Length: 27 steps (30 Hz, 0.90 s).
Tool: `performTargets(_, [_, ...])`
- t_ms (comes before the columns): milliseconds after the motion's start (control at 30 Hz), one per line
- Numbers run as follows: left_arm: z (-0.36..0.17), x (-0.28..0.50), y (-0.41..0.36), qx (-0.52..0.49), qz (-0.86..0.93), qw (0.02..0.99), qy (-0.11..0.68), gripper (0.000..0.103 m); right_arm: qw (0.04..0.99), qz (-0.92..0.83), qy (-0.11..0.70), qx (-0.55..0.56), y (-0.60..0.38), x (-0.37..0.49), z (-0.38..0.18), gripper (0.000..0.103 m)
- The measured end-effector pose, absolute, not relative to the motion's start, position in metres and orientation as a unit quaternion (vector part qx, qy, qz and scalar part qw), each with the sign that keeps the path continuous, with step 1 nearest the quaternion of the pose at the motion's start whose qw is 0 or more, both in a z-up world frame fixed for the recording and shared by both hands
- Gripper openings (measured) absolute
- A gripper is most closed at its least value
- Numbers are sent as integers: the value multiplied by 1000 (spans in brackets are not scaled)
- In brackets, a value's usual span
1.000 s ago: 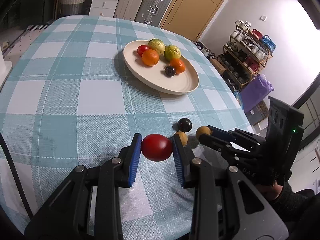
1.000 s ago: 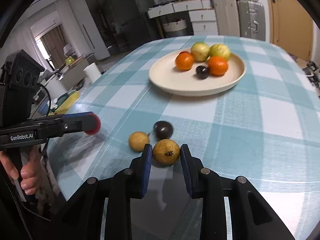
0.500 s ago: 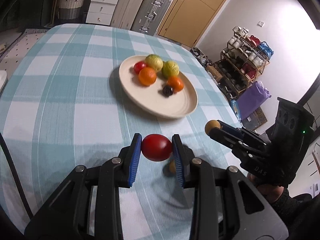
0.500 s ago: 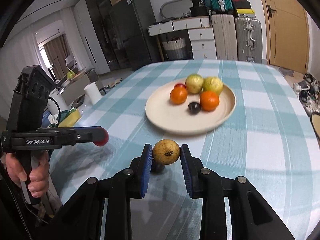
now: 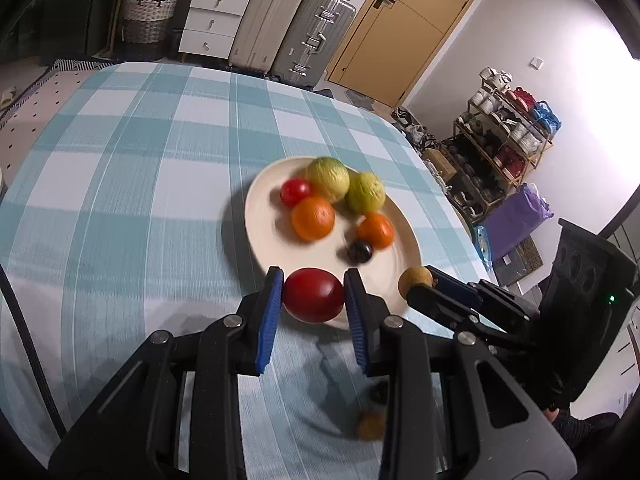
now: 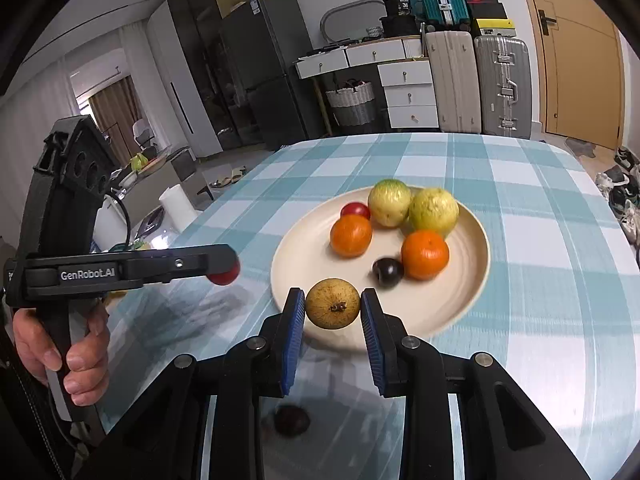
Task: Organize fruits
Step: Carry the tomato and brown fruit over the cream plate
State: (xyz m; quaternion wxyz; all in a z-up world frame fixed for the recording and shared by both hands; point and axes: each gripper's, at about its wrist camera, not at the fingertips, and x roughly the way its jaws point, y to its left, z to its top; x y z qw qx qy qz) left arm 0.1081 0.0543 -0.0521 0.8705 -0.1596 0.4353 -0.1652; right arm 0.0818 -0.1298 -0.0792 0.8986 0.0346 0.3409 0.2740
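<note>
A round table under a teal-and-white checked cloth (image 5: 120, 208) fills both wrist views and carries everything below. On it lies a wide, shallow cream ceramic plate (image 6: 472, 280), seen ahead of both tools. The black hand-held left gripper with blue finger pads (image 5: 314, 300) is closed on a glossy red tomato (image 5: 314, 294), which hangs raised at the plate's near rim; in the right wrist view the same tool enters from the left, gripped by a bare hand (image 6: 60, 344). The black hand-held right gripper with blue finger pads (image 6: 333, 308) pinches a round tan-brown fruit with a dark calyx (image 6: 333, 303), held clear of the cloth over the near edge of the plate; in the left wrist view that fruit shows at the tip of the right tool, beside the plate's right rim. On the plate rest two yellow-green guava-like fruits, one at the far rim (image 6: 389, 202) and one just right of it (image 6: 433, 210), touching or nearly so. Two oranges lie nearer: one left of centre (image 6: 351, 235), one to the right (image 6: 425, 254). A small red tomato (image 6: 355, 211) sits behind the left orange, and a small dark purple plum (image 6: 387, 273) lies against the right orange. Two loose fruits lie on the cloth beneath the tools: a dark round fruit (image 6: 291, 420) and a small brown round fruit (image 5: 370, 426), both blurred.
</note>
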Motion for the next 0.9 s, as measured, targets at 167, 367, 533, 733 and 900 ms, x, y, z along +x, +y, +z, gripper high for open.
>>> performTargets(167, [-58, 139, 54, -161, -161, 869, 439, 28, 899, 270, 342, 31, -125, 107, -80, 30])
performTargets(367, [-65, 171, 57, -164, -153, 868, 442, 28, 901, 265, 342, 32, -123, 134, -79, 30])
performTargets(533, [-73, 190, 57, -167, -154, 865, 448, 28, 902, 256, 346, 31, -122, 152, -81, 30])
performTargets(733, [-83, 209, 53, -162, -158, 862, 454, 28, 902, 246, 352, 30, -121, 165, -86, 30])
performTargets(900, [-91, 219, 53, -169, -159, 857, 460, 28, 904, 239, 352, 33, -122, 175, -88, 30])
